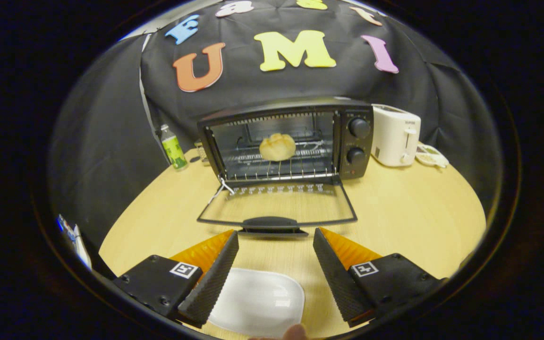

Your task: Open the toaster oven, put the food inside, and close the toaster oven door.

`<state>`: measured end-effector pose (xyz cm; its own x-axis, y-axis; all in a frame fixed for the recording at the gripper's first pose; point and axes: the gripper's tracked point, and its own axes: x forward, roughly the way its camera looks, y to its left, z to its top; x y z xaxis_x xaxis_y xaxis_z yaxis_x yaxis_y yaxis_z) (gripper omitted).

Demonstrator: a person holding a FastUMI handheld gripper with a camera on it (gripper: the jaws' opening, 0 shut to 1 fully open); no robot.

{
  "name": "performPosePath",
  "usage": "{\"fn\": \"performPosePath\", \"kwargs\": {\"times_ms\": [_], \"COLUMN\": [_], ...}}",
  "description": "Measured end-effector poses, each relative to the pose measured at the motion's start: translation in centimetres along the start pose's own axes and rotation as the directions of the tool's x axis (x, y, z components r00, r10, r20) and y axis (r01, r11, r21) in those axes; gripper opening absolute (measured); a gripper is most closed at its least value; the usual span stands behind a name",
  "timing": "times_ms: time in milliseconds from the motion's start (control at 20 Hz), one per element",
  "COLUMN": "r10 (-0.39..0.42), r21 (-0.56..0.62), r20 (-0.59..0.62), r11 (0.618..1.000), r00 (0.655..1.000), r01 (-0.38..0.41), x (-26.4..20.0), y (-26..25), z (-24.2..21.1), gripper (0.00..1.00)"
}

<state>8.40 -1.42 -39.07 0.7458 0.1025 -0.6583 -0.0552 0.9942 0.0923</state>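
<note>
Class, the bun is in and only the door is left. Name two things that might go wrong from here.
1. The door lies flat on the table with a low handle; the open claw may slip off while lifting.
2. The white tray sits between the fingers; moving forward could knock it.
The bun sits well back on the rack, so the door should clear it.

1. The toaster oven [286, 139] stands on the table [409, 222], its door [276, 210] folded down flat before it.
2. A bread roll [277, 146] lies on the rack [281, 167] inside the oven.
3. A toaster [395, 134] stands just right of the oven; a bottle [173, 147] stands to its left.
4. The gripper [276, 241] is before the oven door, fingers wide apart, over a plate [258, 302].
</note>
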Motion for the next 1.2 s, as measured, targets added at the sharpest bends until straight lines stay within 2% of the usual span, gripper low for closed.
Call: {"fn": "performPosePath", "kwargs": {"times_ms": [200, 550, 800, 1000, 1200], "r10": [-0.006, -0.063, -0.066, -0.047, -0.020], "r21": [0.032, -0.033, -0.066, -0.059, -0.065], "r20": [-0.073, -0.133, -0.160, -0.107, 0.020], "r11": [0.999, 0.998, 0.996, 0.997, 0.998], "r00": [0.997, 0.989, 0.985, 0.993, 1.000], "r01": [0.008, 0.059, 0.057, 0.041, 0.021], "x": [1.8, 5.1, 6.1, 6.0, 4.1], "y": [-0.5, -0.5, -0.4, -0.2, 0.5], "z": [-1.5, -2.0, -2.1, -1.6, 1.9], "gripper": [1.00, 1.00, 1.00, 1.00, 1.00]}}
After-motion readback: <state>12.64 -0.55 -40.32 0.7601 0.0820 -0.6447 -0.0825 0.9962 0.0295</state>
